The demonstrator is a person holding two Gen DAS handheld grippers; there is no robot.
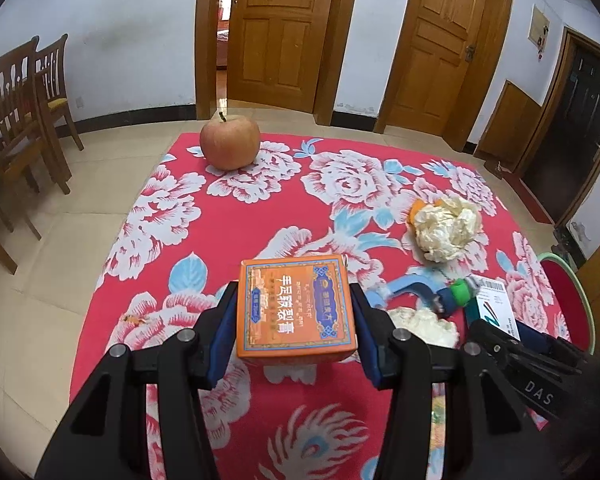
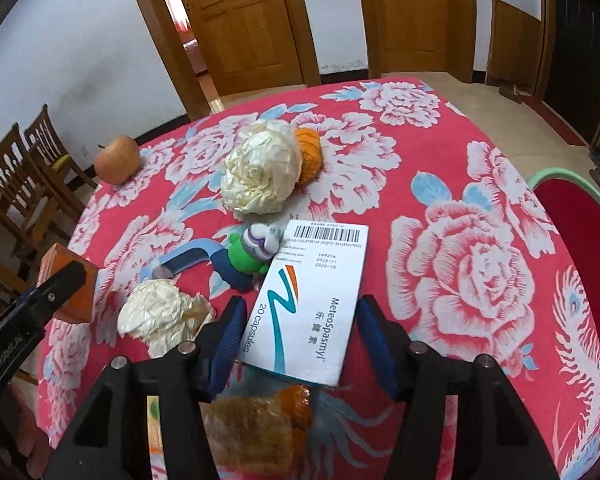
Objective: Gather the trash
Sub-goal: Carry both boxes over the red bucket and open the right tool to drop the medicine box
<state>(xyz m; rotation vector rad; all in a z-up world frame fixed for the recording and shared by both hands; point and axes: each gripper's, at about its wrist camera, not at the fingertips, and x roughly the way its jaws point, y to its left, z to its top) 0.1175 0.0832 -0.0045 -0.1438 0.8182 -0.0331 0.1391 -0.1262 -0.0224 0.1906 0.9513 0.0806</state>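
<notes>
While the left claw (image 1: 296, 316) clamped the orange box (image 1: 297, 306) above the cloth (image 1: 260, 216), the right claw (image 2: 300, 332) straddled the white box (image 2: 312, 300), pads apparently clear; closing skewed could have spun it away.

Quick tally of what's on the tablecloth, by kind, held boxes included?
Boxes: 2 (orange box, white box)
Paper wads: 2 (big wad, small wad)
Apple: 1
Orange peel: 1
Toy: 1
Total: 7
</notes>
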